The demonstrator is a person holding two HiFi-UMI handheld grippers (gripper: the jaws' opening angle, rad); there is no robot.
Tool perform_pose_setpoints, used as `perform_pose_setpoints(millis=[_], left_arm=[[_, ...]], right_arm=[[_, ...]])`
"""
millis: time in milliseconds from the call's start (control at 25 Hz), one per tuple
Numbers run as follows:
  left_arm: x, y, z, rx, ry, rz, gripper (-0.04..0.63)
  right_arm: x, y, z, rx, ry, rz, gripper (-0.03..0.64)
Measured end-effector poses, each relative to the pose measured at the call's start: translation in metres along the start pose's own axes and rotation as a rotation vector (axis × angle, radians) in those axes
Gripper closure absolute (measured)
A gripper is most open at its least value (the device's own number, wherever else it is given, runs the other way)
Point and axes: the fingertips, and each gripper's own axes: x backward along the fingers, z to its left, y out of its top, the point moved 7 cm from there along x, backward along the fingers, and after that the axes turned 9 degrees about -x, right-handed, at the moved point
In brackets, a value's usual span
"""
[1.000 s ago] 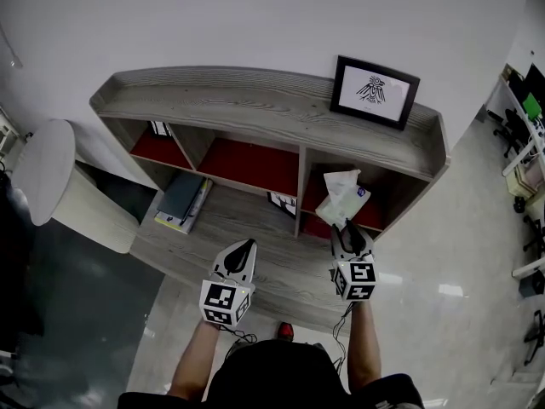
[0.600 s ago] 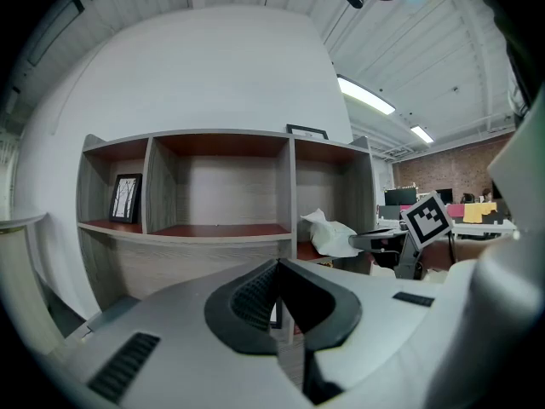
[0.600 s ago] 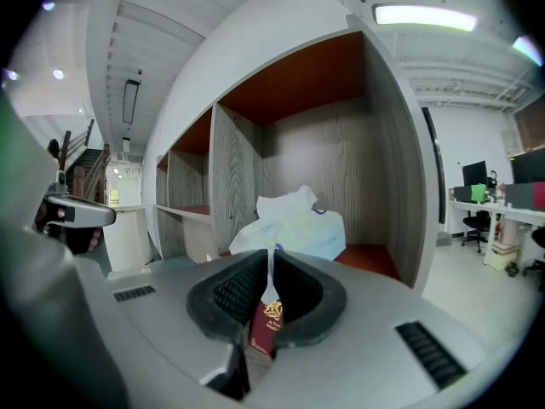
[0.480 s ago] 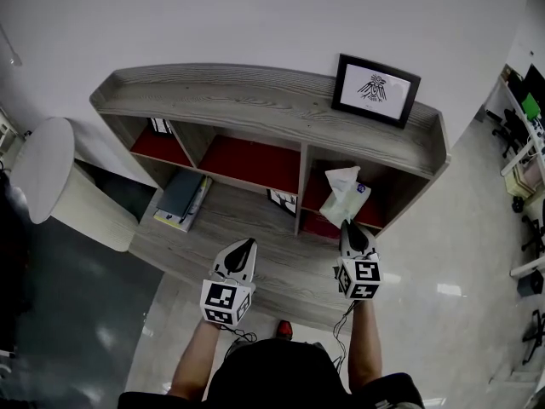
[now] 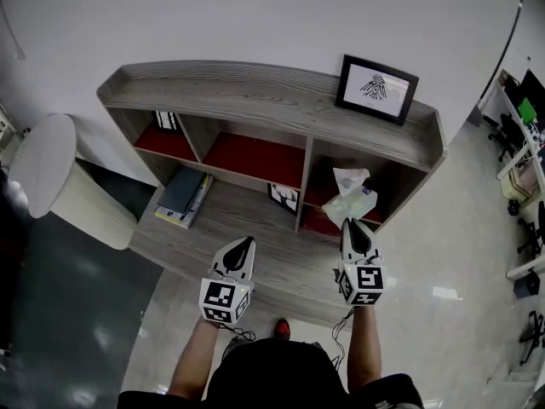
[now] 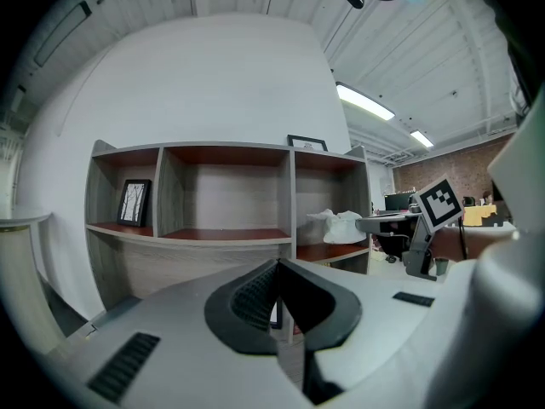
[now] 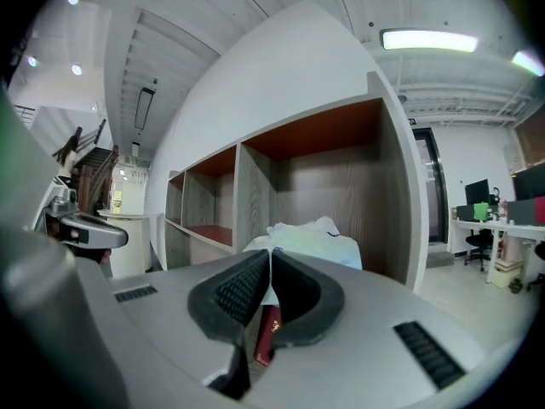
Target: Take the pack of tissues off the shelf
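The pack of tissues, a pale plastic pack with a white tissue sticking up, sits in the right-hand compartment of the grey wooden shelf. My right gripper reaches its near end, and its jaws are closing tight on the thin edge of the wrapper. In the right gripper view the pack lies just beyond the pinched tips of the right gripper. My left gripper hangs shut and empty before the middle compartment. The left gripper view shows the left gripper and the pack off to its right.
A black-framed picture leans on the shelf top. A small framed picture stands by the divider, and books lie on the lower board at left. A round white table stands left of the shelf. A red book lies below the pack.
The right gripper's jaws, open a second ago, have closed on the near end of the tissue pack. The left gripper has stayed where it was.
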Motion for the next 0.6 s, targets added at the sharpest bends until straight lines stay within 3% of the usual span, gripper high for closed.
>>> perform_pose_setpoints(millis=[600], left_arm=[[0.037,-0.005,0.016,0.009,0.095,-0.010,0.588]], right_arm=[[0.016,0.014,0.065,0.039,0.163,-0.063,0.584]])
